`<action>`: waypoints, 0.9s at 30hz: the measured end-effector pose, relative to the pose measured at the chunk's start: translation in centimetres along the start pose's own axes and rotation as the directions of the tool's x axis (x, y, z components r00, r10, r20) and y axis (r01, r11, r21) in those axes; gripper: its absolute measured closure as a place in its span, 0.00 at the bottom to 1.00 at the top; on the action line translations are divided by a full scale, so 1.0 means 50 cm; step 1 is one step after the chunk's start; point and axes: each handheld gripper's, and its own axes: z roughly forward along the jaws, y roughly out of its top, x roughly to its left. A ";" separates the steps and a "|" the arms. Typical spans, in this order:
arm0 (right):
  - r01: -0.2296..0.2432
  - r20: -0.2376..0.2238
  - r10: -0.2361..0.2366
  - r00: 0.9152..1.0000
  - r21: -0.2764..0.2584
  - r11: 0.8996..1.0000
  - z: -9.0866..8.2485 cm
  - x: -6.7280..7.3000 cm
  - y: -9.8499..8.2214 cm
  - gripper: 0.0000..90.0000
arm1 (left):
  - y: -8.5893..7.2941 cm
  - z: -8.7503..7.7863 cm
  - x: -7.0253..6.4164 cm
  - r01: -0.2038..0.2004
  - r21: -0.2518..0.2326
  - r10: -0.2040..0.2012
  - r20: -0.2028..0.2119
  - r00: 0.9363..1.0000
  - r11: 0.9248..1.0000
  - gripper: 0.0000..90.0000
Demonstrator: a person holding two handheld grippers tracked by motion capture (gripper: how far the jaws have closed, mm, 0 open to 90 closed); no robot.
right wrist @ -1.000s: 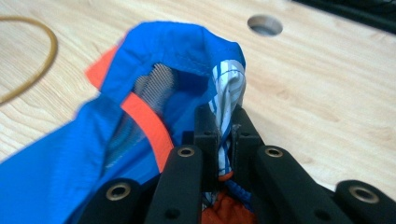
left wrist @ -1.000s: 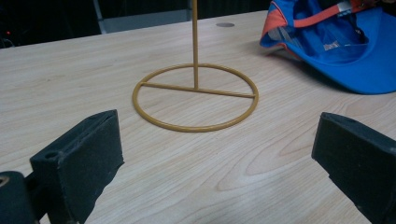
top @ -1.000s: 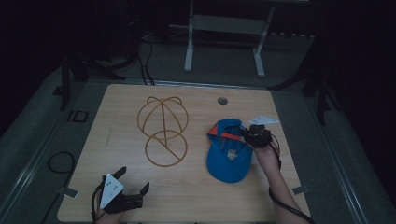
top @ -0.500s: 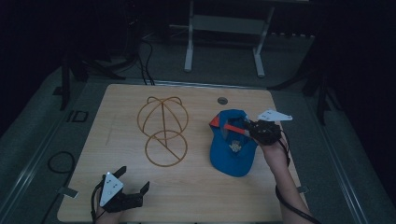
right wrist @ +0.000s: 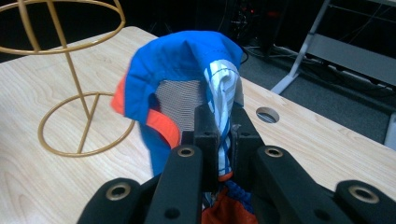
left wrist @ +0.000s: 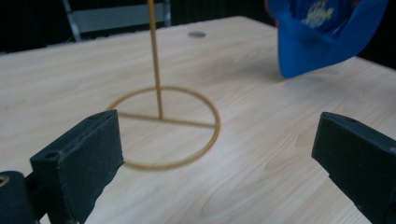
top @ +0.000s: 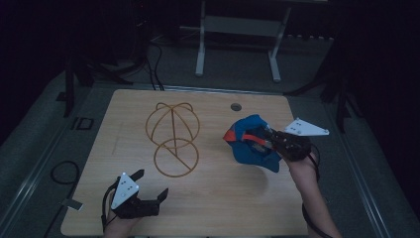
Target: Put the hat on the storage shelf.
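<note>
Table top [top: 213,198] of pale wood-grain laminate, smooth, satin finish with faint sheen. Hat stand [top: 172,139] of thin metal wire, gold-coloured, smooth and slightly glossy. Cap [top: 250,144] of blue woven cloth, matt, with orange cloth trim, off-white mesh lining and a white striped fabric band inside, soft and creased. Right gripper [right wrist: 223,135] jaws of black plastic, matt, faintly grainy, with brass-coloured metal inserts at the pivots. Left gripper [left wrist: 224,149] jaws likewise matt black plastic, edges slightly rough. Grey plate [top: 124,190] atop it smooth, matt.
</note>
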 end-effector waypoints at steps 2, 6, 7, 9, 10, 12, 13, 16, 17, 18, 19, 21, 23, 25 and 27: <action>-0.002 -0.012 0.002 1.000 -0.009 1.000 -0.009 0.003 -0.002 0.94 | 0.011 -0.001 -0.002 -0.008 -0.004 0.008 0.005 1.000 1.000 0.02; -0.010 -0.029 0.009 1.000 -0.019 1.000 -0.024 0.009 -0.005 0.94 | 0.061 -0.002 -0.017 -0.051 -0.013 0.051 0.027 0.998 0.999 0.03; -0.010 -0.029 0.009 1.000 -0.019 1.000 -0.024 0.009 -0.005 0.94 | 0.061 -0.002 -0.017 -0.051 -0.013 0.051 0.027 0.998 0.999 0.03; -0.005 -0.038 0.004 0.999 -0.023 1.000 -0.033 0.016 -0.005 0.94 | 0.086 0.002 -0.027 -0.074 -0.023 0.074 0.041 0.996 0.997 0.03; -0.005 -0.038 0.004 0.999 -0.023 1.000 -0.033 0.016 -0.005 0.94 | 0.086 0.002 -0.027 -0.074 -0.023 0.074 0.041 0.996 0.997 0.03; -0.001 -0.053 -0.001 0.999 -0.033 0.999 -0.041 0.025 -0.004 0.94 | 0.107 0.011 -0.034 -0.082 -0.031 0.084 0.059 0.995 0.996 0.03; -0.004 -0.060 0.001 0.998 -0.038 0.999 -0.044 0.029 -0.003 0.94 | 0.107 0.011 -0.034 -0.082 -0.031 0.084 0.059 0.995 0.996 0.03; 0.001 -0.071 -0.004 0.997 -0.043 0.999 -0.050 0.038 -0.001 0.94 | 0.122 0.022 -0.042 -0.088 -0.028 0.090 0.083 0.992 0.996 0.03; 0.009 -0.077 -0.012 0.997 -0.047 0.999 -0.052 0.042 0.000 0.94 | 0.126 0.025 -0.046 -0.094 -0.026 0.096 0.086 0.992 0.995 0.03; 0.013 -0.078 -0.016 0.997 -0.049 0.999 -0.055 0.047 0.001 0.94 | 0.131 0.028 -0.048 -0.098 -0.026 0.100 0.096 0.990 0.995 0.03; 0.018 -0.087 -0.023 0.996 -0.055 0.998 -0.059 0.055 0.001 0.94 | 0.136 0.032 -0.050 -0.099 -0.024 0.101 0.094 0.990 0.995 0.03; 0.019 -0.090 -0.025 0.996 -0.057 0.998 -0.060 0.058 0.001 0.94 | 0.146 0.038 -0.054 -0.100 -0.026 0.103 0.108 0.989 0.995 0.03; 0.024 -0.099 -0.030 0.995 -0.058 0.998 -0.061 0.065 0.001 0.94 | 0.157 0.045 -0.058 -0.099 -0.028 0.102 0.116 0.988 0.995 0.03; 0.026 -0.101 -0.031 0.994 -0.057 0.998 -0.062 0.069 0.000 0.94 | 0.171 0.053 -0.065 -0.108 -0.028 0.111 0.131 0.985 0.994 0.03; 0.030 -0.112 -0.036 0.993 -0.055 0.998 -0.064 0.077 -0.002 0.94 | 0.182 0.061 -0.071 -0.108 -0.029 0.112 0.142 0.984 0.994 0.03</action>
